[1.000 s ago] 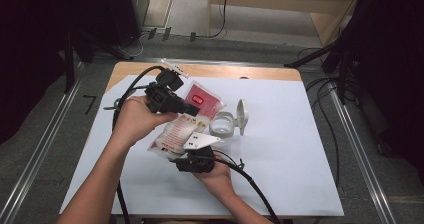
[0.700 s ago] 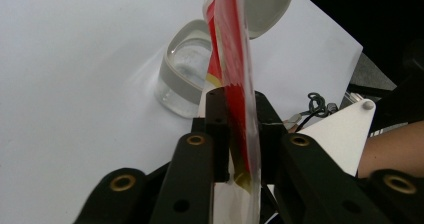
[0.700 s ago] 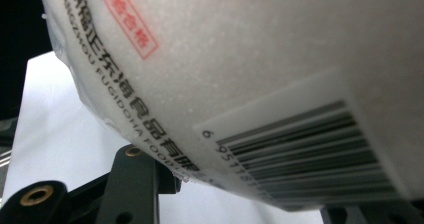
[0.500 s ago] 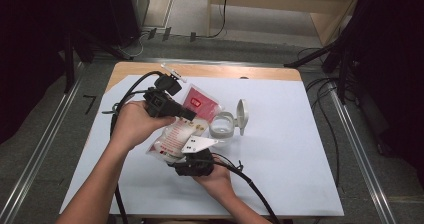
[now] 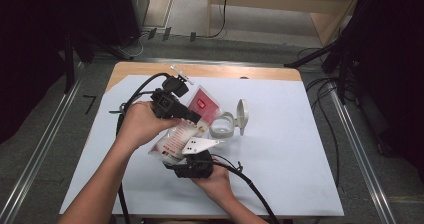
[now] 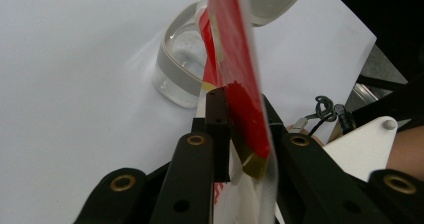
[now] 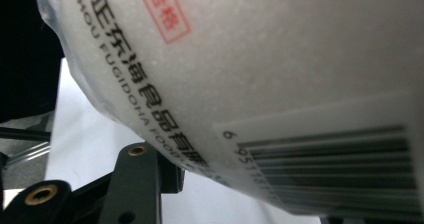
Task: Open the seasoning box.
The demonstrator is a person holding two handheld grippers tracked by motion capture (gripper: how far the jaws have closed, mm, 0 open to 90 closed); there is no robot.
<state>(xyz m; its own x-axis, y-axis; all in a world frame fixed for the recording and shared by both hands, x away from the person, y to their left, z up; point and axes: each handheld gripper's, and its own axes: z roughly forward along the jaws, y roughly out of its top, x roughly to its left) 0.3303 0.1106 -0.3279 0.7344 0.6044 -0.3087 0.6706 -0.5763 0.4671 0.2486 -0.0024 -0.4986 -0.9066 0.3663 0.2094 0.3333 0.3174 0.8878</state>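
The right tool (image 5: 192,156) grips the bag of white powder (image 5: 172,141) from below; the left tool (image 6: 240,119) pinches its red top edge, tilted toward the open clear container (image 5: 222,126) just beyond on the tabletop (image 5: 300,174).

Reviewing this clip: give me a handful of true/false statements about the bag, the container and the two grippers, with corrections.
1. The left gripper pinches the red top edge of the bag. True.
2. The clear container has its lid closed. False: the hinged lid stands open.
3. The right gripper holds the bag's lower, white-filled part. True.
4. The container is lifted off the table. False: it rests on the white sheet.
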